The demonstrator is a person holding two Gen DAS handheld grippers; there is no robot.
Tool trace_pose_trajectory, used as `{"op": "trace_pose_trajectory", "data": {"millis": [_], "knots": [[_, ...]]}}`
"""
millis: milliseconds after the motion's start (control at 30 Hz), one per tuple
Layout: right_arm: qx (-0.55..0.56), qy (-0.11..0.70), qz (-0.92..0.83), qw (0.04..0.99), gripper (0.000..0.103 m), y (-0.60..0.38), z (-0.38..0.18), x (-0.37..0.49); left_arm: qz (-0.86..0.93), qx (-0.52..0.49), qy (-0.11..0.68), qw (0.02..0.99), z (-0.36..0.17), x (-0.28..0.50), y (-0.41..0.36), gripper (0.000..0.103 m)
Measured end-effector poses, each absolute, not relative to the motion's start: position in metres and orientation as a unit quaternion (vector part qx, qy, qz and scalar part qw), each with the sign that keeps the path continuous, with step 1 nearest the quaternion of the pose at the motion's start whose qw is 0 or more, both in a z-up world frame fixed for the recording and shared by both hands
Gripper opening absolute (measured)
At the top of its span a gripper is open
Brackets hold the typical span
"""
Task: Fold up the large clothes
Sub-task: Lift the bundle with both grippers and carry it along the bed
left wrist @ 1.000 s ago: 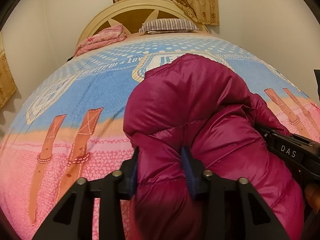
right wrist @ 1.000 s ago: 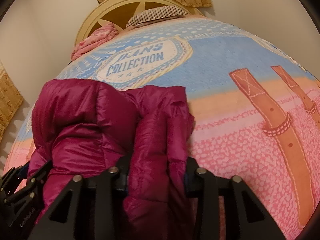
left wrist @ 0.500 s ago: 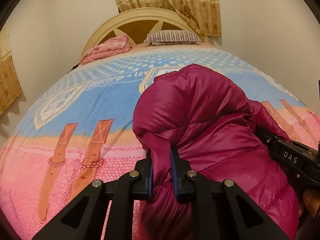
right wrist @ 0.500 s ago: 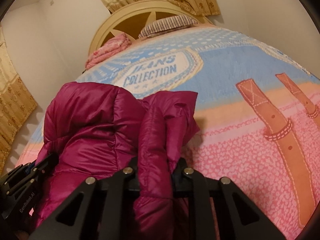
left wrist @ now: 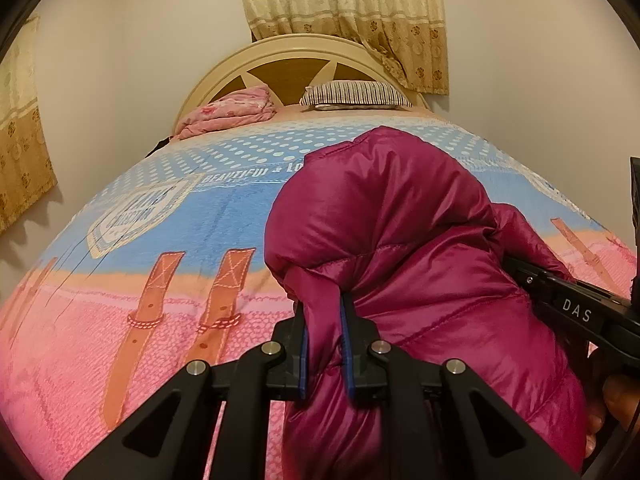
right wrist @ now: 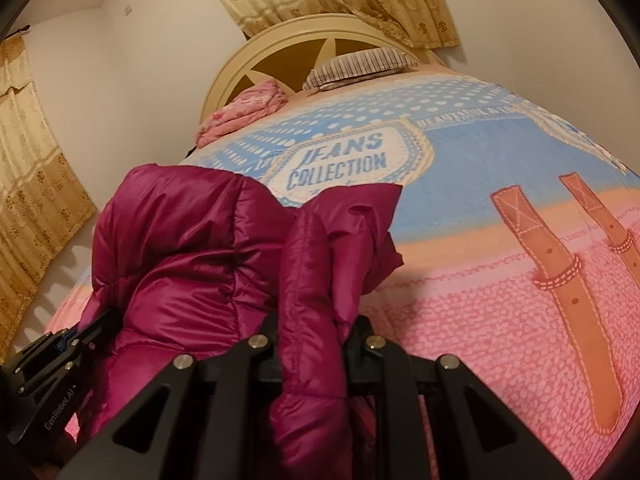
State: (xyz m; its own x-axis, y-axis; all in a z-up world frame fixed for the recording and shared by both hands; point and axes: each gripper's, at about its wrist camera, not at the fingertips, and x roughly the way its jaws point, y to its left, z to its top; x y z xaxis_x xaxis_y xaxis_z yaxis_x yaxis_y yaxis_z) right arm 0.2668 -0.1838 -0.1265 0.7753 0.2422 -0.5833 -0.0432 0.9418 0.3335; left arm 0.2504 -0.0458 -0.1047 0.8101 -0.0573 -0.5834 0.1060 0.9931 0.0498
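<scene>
A magenta quilted puffer jacket [left wrist: 420,248] lies bunched on the bed; it also shows in the right wrist view [right wrist: 192,248]. My left gripper [left wrist: 323,312] is shut on a fold at the jacket's near left edge and holds it up off the bed. My right gripper [right wrist: 312,320] is shut on a fold at the jacket's near right edge; the fabric hides its fingertips. Each gripper shows at the edge of the other's view, the right gripper [left wrist: 576,312] and the left gripper [right wrist: 48,384].
The bed has a blue and pink printed blanket [left wrist: 160,240] [right wrist: 500,200]. At its head lie a folded pink quilt [left wrist: 228,114] and a striped pillow [left wrist: 356,94] against a cream headboard [left wrist: 288,50]. Curtains [left wrist: 352,0] hang behind it.
Both grippers closed on folds of the jacket's near edge, then rose and tilted up, lifting the fabric. More wall and curtain show now.
</scene>
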Motion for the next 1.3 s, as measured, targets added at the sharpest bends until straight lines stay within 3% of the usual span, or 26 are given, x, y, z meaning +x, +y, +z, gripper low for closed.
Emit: {"op": "trace_pose_trajectory", "data": {"millis": [533, 1300], "knots": [[0.126, 0.300, 0.132, 0.936, 0.018, -0.133, -0.093, 0.259, -0.013, 0.000, 0.282, 0.959, -0.074, 0.221, 0.009, 0.012], [0.097, 0.311, 0.211, 0.922, 0.018, -0.046, -0.088, 0.271, 0.046, -0.043, 0.275, 0.959, -0.063, 0.192, 0.101, 0.012]]}}
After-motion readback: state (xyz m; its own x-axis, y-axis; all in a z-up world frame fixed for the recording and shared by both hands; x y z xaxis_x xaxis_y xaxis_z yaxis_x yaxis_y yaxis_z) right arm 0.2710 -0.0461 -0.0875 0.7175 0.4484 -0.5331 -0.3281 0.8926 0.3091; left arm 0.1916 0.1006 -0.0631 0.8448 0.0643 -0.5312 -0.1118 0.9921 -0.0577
